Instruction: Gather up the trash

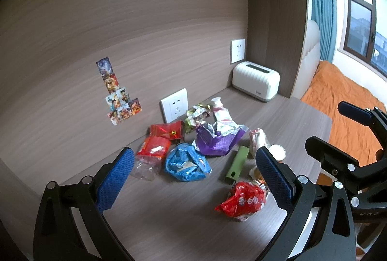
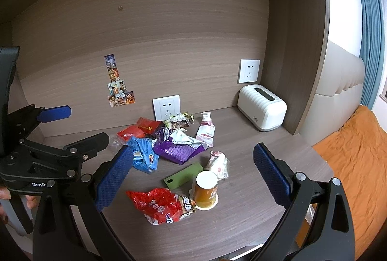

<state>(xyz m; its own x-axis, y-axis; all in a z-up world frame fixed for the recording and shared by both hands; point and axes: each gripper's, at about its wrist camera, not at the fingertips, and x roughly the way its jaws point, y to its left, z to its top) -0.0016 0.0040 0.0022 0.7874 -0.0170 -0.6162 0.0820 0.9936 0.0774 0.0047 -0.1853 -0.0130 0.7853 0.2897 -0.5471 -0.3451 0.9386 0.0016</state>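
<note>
- Trash: crumpled red foil snack wrapper [image 2: 159, 206] nearest on wood-grain worktop [image 2: 278, 147] (rest strewn behind).
- Right gripper [image 2: 193, 178], left gripper [image 1: 193, 178]: jaws apart, empty.
- Advice: straddle wrapper's bulge, pinch low.

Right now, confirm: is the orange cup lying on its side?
No: the orange cup stands upright on the desk, beside the green case.

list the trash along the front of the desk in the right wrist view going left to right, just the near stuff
red snack bag → green case → orange cup → small crumpled white wrapper. The cup overlaps the case's near end, but their centres keep this order.
</note>
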